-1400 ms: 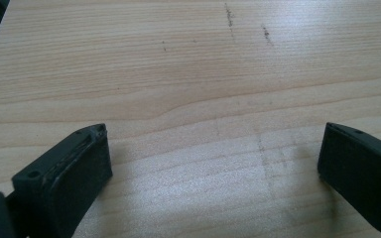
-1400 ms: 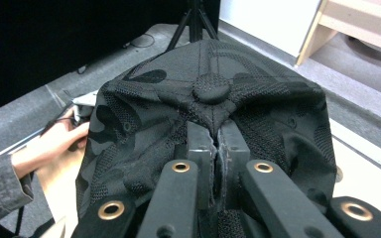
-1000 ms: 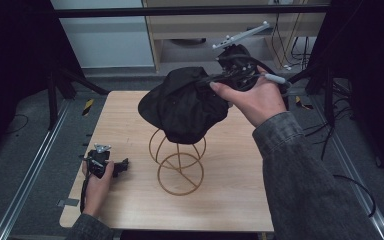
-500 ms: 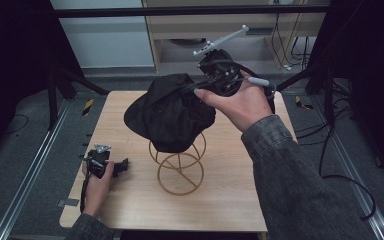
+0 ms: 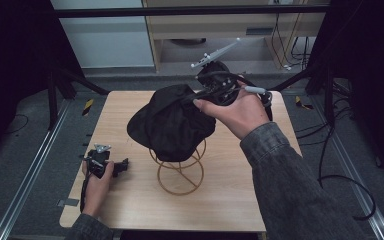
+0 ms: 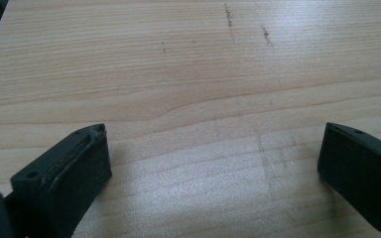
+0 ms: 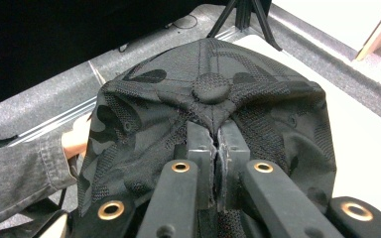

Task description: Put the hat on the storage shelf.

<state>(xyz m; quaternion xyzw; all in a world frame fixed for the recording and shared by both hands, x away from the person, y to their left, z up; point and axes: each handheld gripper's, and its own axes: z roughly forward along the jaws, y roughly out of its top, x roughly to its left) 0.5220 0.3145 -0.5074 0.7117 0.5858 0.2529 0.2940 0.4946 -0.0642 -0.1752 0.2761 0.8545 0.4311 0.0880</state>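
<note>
A black patterned cap (image 5: pixel 172 122) hangs over the top of a gold wire stand (image 5: pixel 179 172) in the middle of the wooden table (image 5: pixel 240 190). My right gripper (image 5: pixel 207 92) is shut on the cap's cloth near its crown, and the right gripper view shows both jaws pinched together just under the cap's top button (image 7: pixel 211 89). The cap hides the stand's upper part. My left gripper (image 5: pixel 122 165) rests low on the table at the front left, open, with bare wood between its fingers (image 6: pixel 74 168).
A dark metal frame and rails (image 5: pixel 27 175) run along the table's left side. Wooden shelving (image 5: pixel 220 35) with cables stands beyond the far edge. A sleeve and hand (image 7: pixel 54 148) show past the cap in the right gripper view.
My right gripper has carried the cap leftward and lower, onto the top of the wire stand. The left gripper has stayed put.
</note>
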